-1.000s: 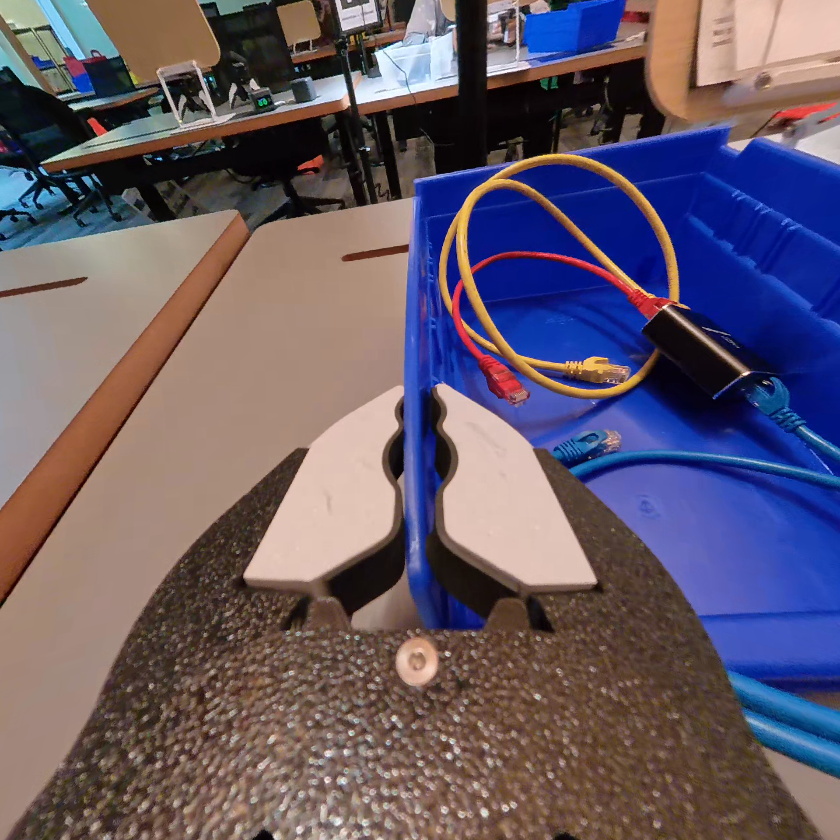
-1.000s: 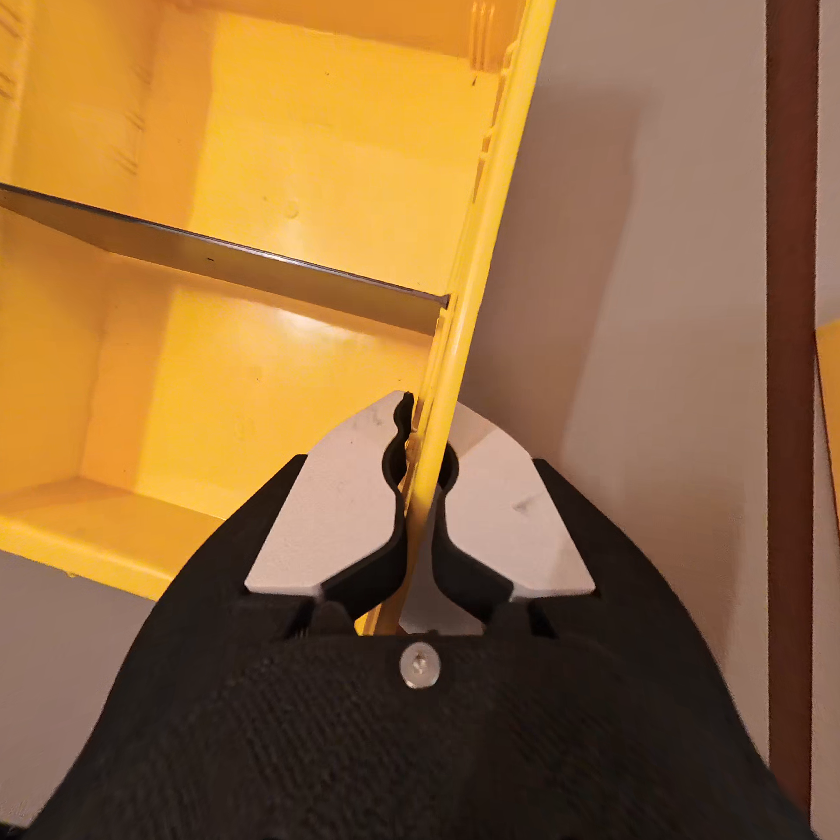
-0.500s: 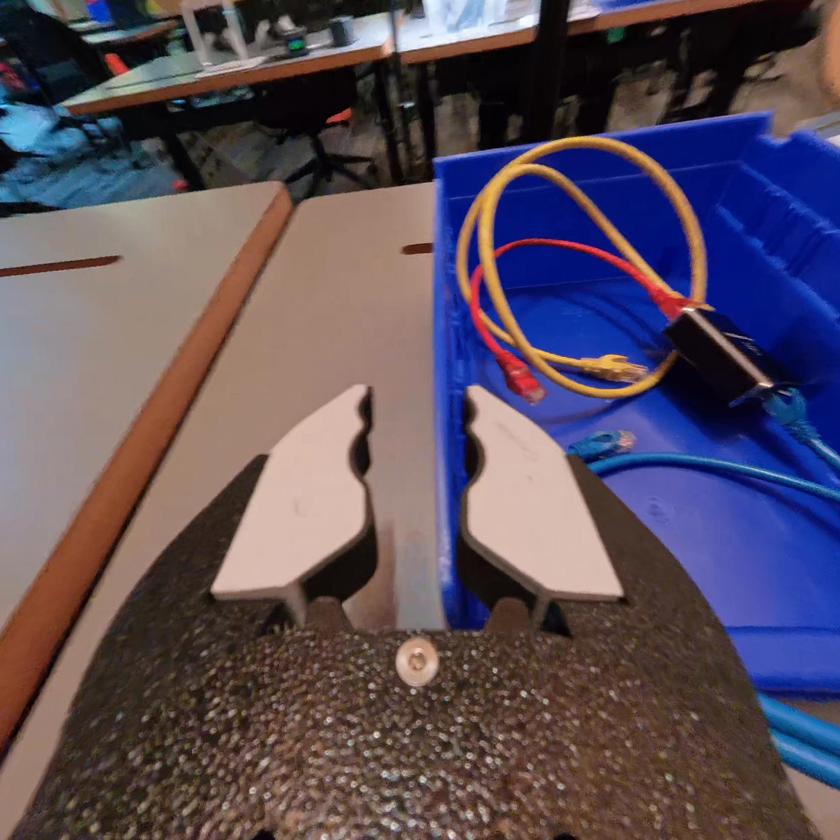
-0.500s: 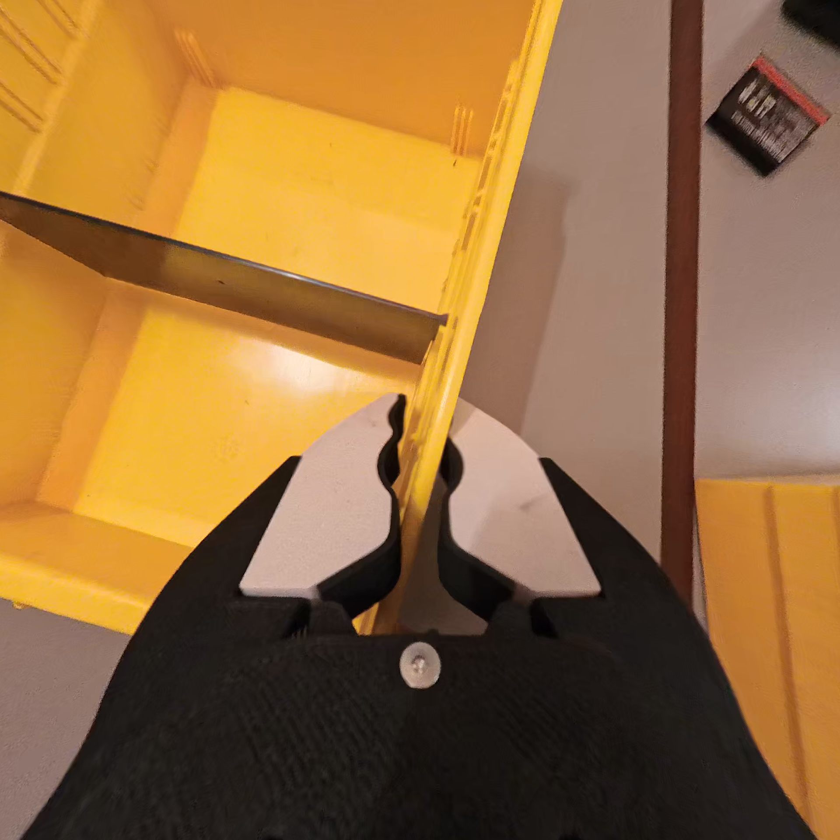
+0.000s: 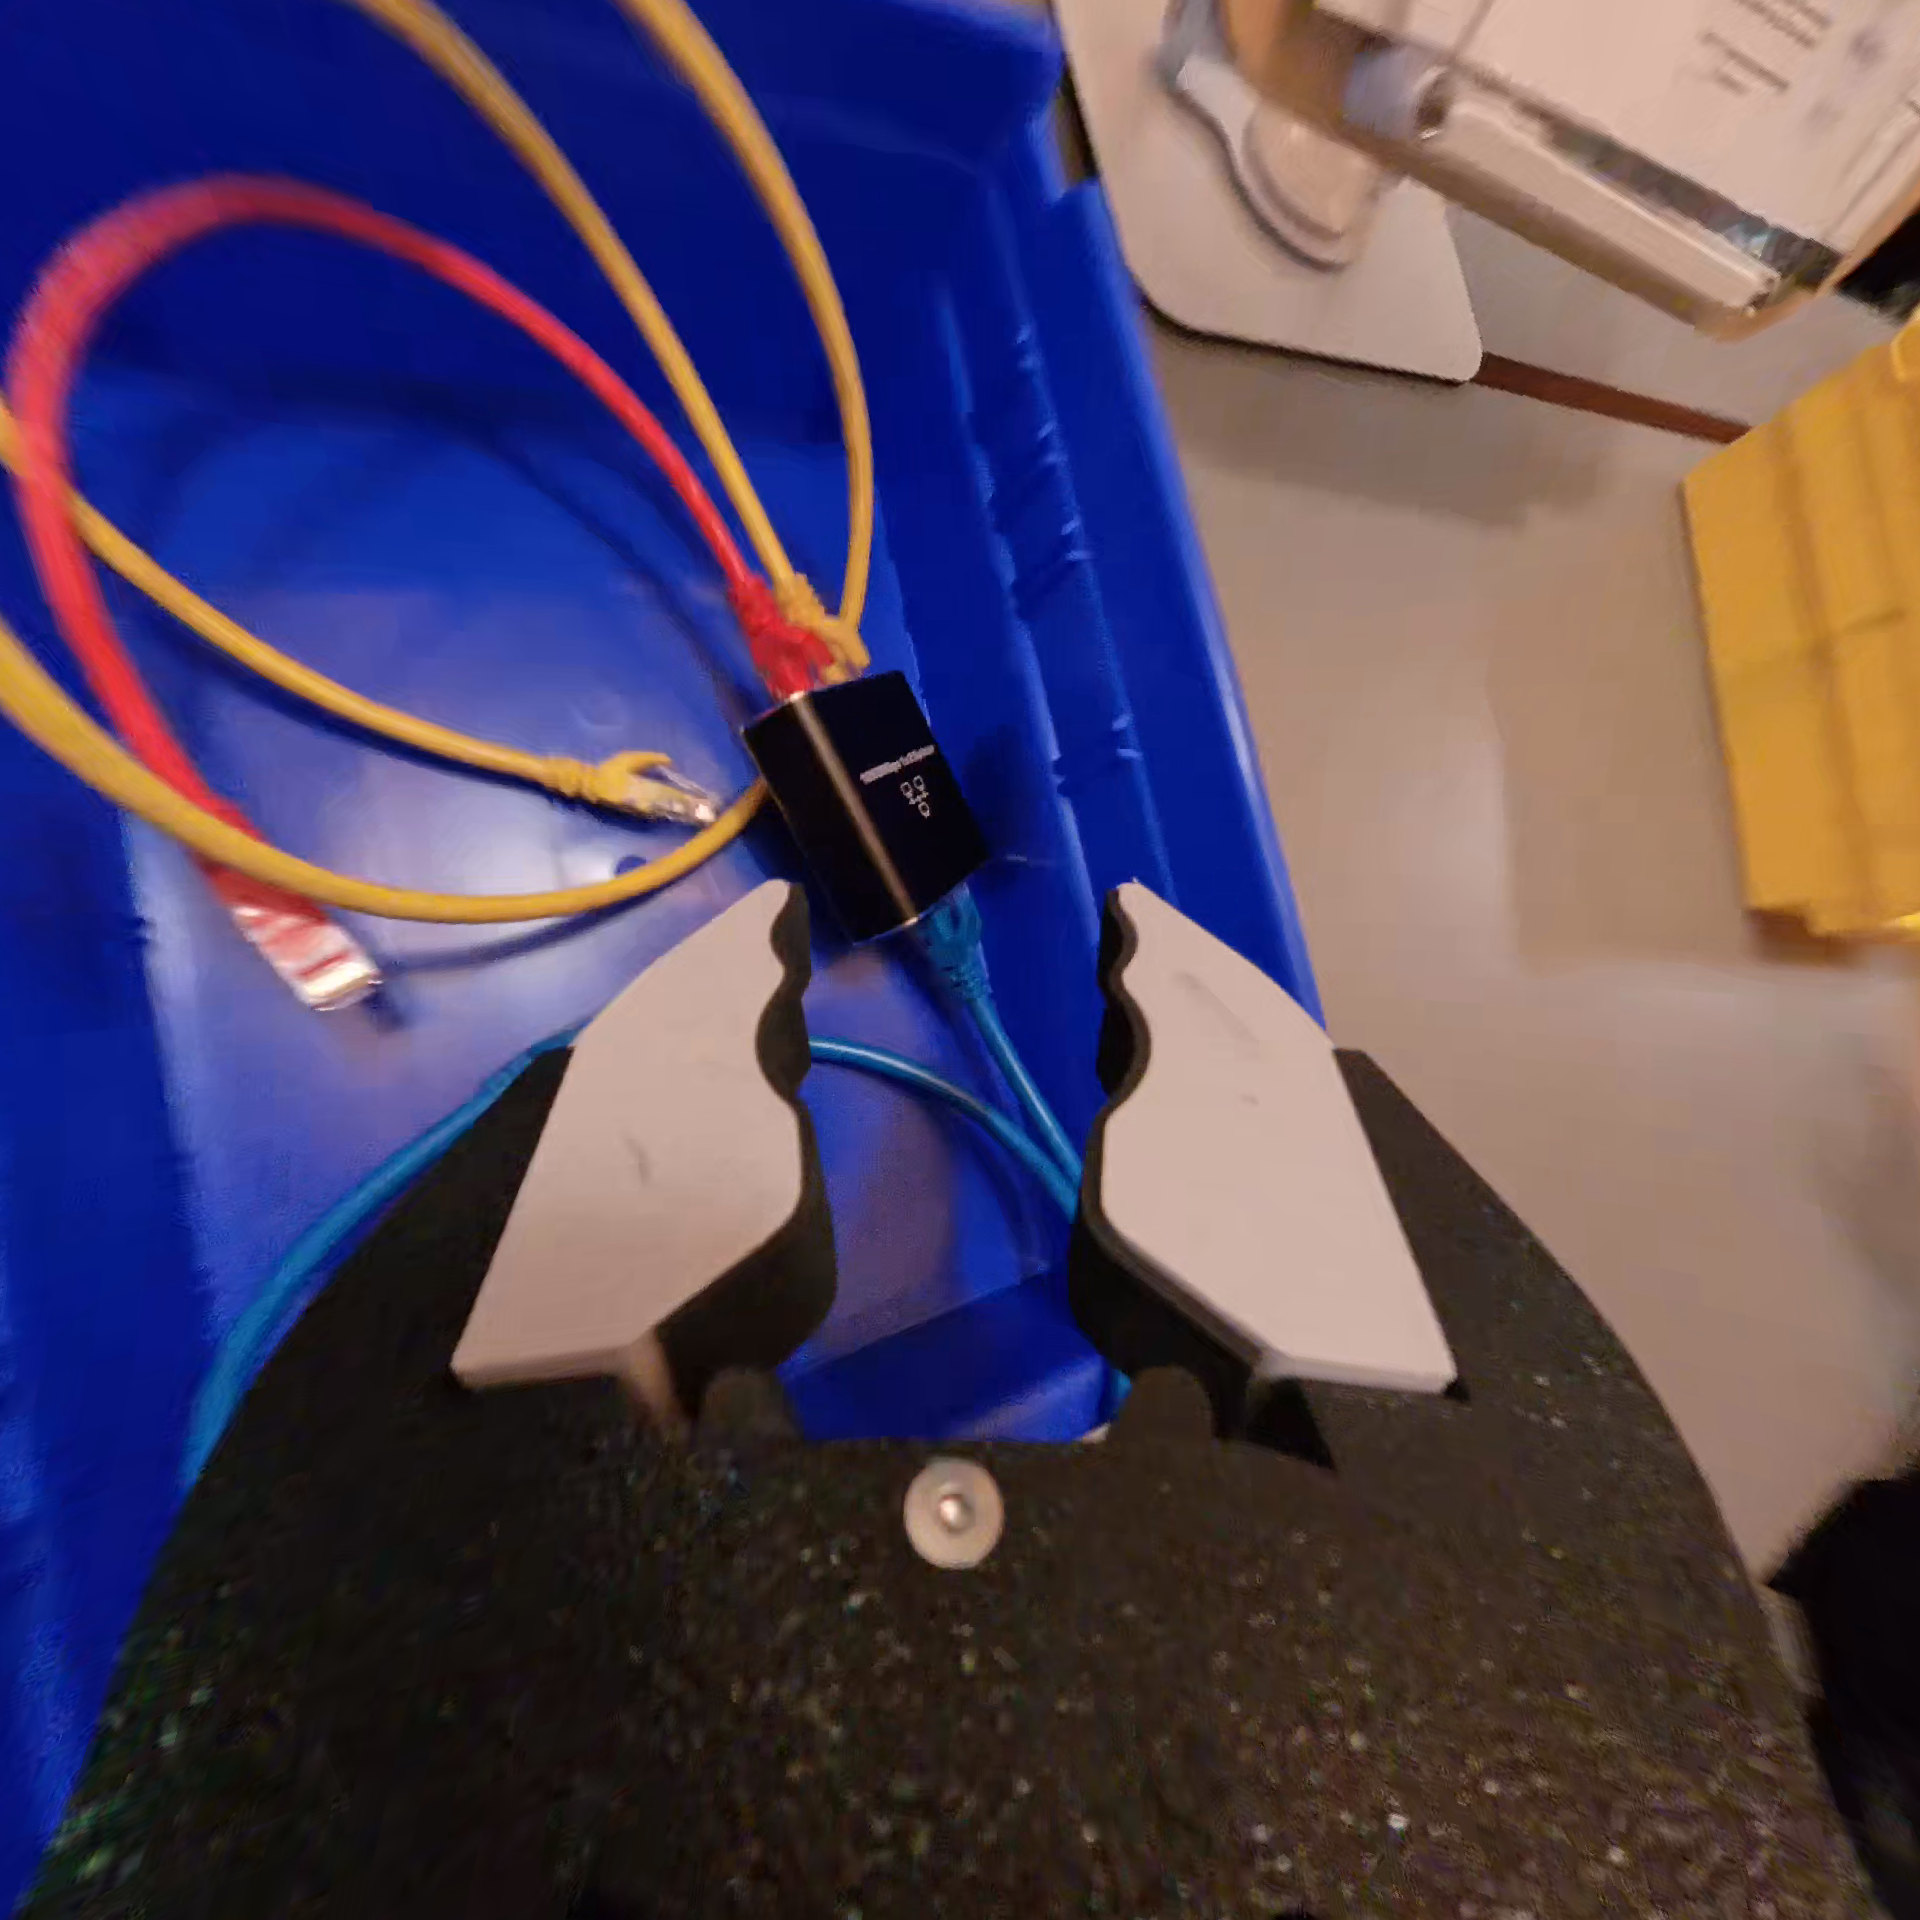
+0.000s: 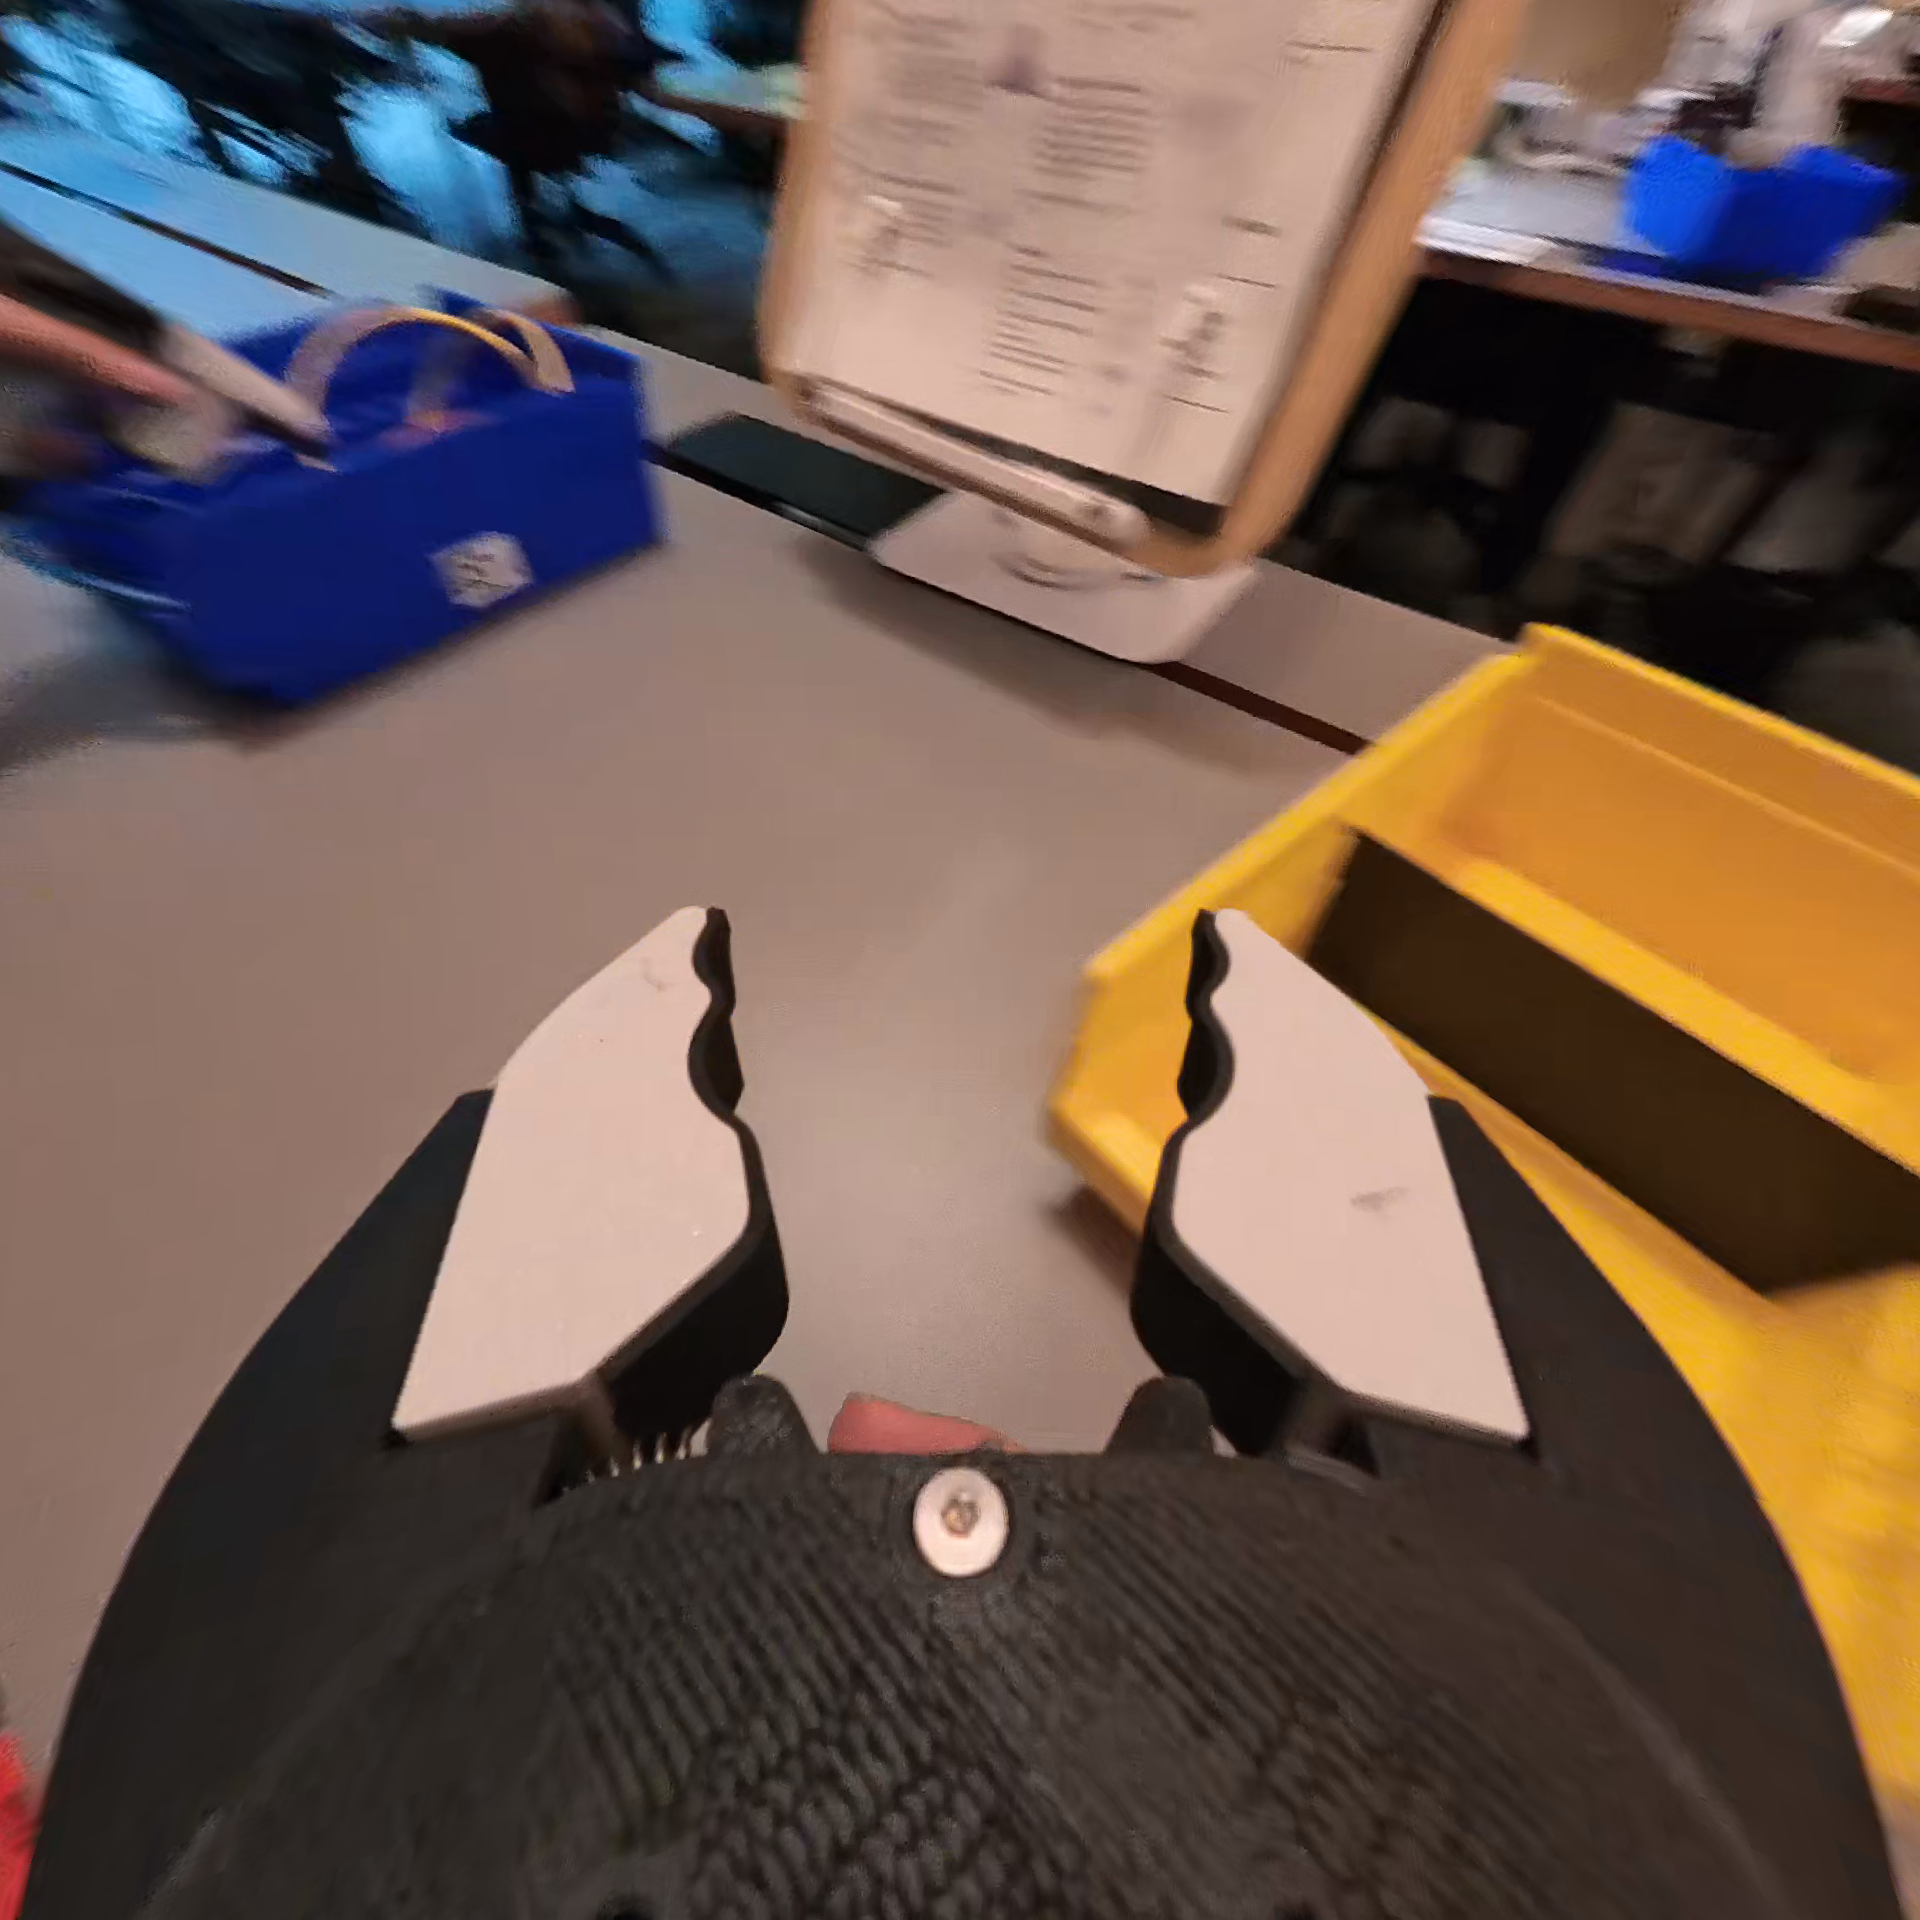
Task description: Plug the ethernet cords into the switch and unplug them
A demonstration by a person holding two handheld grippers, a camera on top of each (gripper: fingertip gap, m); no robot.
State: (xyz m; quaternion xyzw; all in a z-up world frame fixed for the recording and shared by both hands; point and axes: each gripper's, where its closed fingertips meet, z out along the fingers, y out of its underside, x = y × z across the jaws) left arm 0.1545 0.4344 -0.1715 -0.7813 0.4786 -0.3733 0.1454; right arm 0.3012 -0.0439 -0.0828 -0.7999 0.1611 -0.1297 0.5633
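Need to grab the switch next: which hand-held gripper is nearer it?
Left. The left hand-held gripper hangs open right beside the switch in the blue bin; the right hand-held gripper is across the table.

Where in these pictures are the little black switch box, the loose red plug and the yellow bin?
black switch box (image 5: 868,805), left wrist view, on its top face.
loose red plug (image 5: 312,951), left wrist view, on its clear tip.
yellow bin (image 6: 1195,956), right wrist view, on its near wall.

Right gripper (image 6: 961,997) hangs wide open over the grey table (image 6: 520,883), yellow bin (image 6: 1621,831) at right of frame, blue bin (image 6: 343,561) upper left, blurred clipboard stand (image 6: 1091,260) up top.
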